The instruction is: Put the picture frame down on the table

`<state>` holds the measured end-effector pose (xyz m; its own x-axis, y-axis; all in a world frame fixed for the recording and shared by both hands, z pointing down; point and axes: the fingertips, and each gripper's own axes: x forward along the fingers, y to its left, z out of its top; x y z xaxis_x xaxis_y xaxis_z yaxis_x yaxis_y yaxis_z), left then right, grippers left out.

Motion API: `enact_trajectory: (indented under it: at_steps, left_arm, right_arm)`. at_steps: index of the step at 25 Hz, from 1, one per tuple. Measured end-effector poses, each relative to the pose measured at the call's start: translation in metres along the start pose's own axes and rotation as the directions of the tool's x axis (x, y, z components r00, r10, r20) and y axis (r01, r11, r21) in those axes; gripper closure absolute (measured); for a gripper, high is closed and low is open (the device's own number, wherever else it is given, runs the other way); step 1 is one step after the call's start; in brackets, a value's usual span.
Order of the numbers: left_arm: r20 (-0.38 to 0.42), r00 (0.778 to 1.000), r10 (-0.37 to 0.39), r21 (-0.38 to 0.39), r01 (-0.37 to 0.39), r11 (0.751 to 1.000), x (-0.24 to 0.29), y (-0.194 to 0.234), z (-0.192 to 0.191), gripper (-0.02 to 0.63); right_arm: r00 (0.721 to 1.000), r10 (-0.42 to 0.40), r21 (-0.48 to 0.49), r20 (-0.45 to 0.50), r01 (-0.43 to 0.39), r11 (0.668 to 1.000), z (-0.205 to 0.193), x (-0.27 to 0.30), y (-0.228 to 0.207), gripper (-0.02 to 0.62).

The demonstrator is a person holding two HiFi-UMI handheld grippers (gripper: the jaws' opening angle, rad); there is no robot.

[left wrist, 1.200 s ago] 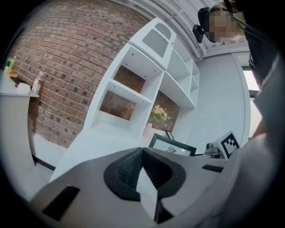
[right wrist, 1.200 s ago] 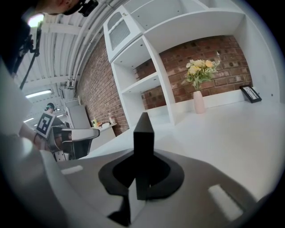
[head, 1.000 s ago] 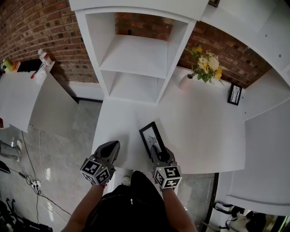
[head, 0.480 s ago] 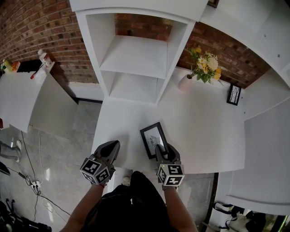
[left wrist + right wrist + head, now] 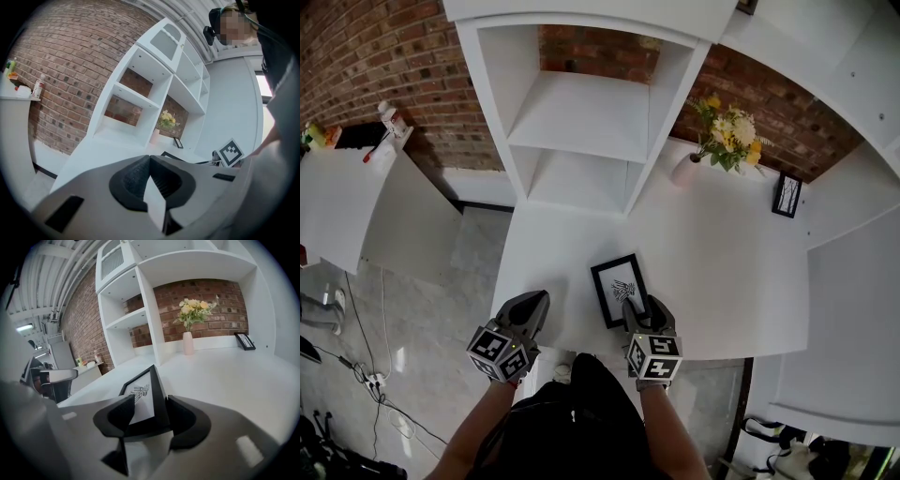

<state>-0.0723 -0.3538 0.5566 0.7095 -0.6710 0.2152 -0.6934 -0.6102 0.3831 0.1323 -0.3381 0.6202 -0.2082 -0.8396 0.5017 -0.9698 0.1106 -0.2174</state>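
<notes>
The picture frame (image 5: 619, 289) looks to be lying flat on the white table (image 5: 722, 272), close to its near edge. Its near right corner sits between the jaws of the right gripper (image 5: 639, 307). Those jaws have just been opening and now stand wide, their pads off the black rim. The left gripper (image 5: 534, 300) hovers to the left, its jaws closed on nothing. I'd judge the frame light and stiff, with a smooth, breakable glazed front, so it's best held by the rim, never across the face.
</notes>
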Motion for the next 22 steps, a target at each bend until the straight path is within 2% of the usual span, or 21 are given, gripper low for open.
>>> enact_trajectory:
  at_steps: [22]
  left_arm:
    - [0.027,0.999,0.046,-0.022,-0.045,0.999,-0.009,0.020,0.006,0.615]
  right_arm:
    - [0.992,-0.033,-0.002,-0.118,0.032,0.999,-0.008,0.024,0.009,0.351]
